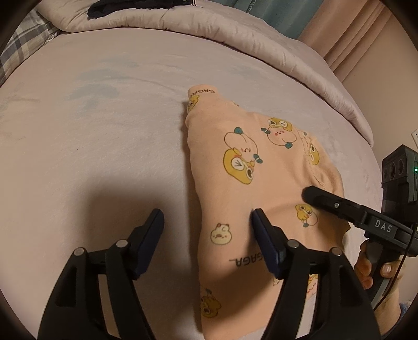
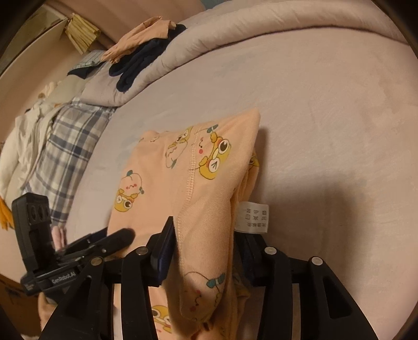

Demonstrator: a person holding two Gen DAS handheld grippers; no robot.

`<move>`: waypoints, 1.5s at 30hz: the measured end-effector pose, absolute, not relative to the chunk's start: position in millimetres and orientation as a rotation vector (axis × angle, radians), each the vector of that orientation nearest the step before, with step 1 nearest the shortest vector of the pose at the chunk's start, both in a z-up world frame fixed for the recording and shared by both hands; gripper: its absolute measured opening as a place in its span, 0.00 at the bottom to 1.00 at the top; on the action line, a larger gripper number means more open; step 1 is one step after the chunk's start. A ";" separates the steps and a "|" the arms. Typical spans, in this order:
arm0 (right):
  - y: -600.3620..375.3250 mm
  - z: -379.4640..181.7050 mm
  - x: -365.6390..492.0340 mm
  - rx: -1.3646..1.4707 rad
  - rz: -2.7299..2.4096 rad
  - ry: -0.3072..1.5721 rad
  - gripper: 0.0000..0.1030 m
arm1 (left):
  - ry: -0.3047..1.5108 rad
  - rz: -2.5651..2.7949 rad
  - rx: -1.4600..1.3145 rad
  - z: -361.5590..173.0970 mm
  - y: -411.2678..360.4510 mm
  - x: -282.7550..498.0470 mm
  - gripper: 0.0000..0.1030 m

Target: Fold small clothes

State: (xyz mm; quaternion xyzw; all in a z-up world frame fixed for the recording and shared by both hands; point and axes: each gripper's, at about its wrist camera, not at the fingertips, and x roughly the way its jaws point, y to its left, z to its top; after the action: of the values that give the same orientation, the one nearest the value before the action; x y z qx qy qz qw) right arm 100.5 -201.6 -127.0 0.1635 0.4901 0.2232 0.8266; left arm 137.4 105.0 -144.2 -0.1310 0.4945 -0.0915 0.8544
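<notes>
A small peach garment [image 1: 248,167] printed with yellow cartoon animals lies partly folded on the pale bed sheet [image 1: 104,130]. My left gripper [image 1: 207,222] is open over the garment's left edge, one finger on the cloth and one over the sheet. In the right wrist view the garment [image 2: 167,183] runs between my right gripper's fingers [image 2: 206,232], which are shut on a bunched fold of it beside a white care label [image 2: 252,217]. The right gripper also shows in the left wrist view [image 1: 313,194]; the left one shows in the right wrist view [image 2: 122,235].
A rolled pale quilt [image 1: 183,23] lies along the far side of the bed. A plaid cloth [image 2: 70,141], white clothes [image 2: 23,146] and a pile of dark and peach garments [image 2: 141,52] lie at the left. Curtains [image 1: 365,31] hang at the far right.
</notes>
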 end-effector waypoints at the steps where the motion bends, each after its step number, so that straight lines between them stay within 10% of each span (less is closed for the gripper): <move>1: -200.4 -125.8 100.1 0.334 0.465 1.037 0.45 | 1.041 -0.193 -0.272 -144.0 104.7 135.4 0.68; 45: -178.9 -120.6 36.4 -0.006 0.430 0.994 0.51 | 1.076 -0.112 -0.199 -144.1 90.4 77.0 0.88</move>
State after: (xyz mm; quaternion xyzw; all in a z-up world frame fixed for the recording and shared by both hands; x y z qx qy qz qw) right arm 36.4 -178.9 -120.6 -0.0027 0.4731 0.2048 0.8569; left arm 77.0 90.4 -144.1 -0.0947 0.5111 -0.0531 0.8526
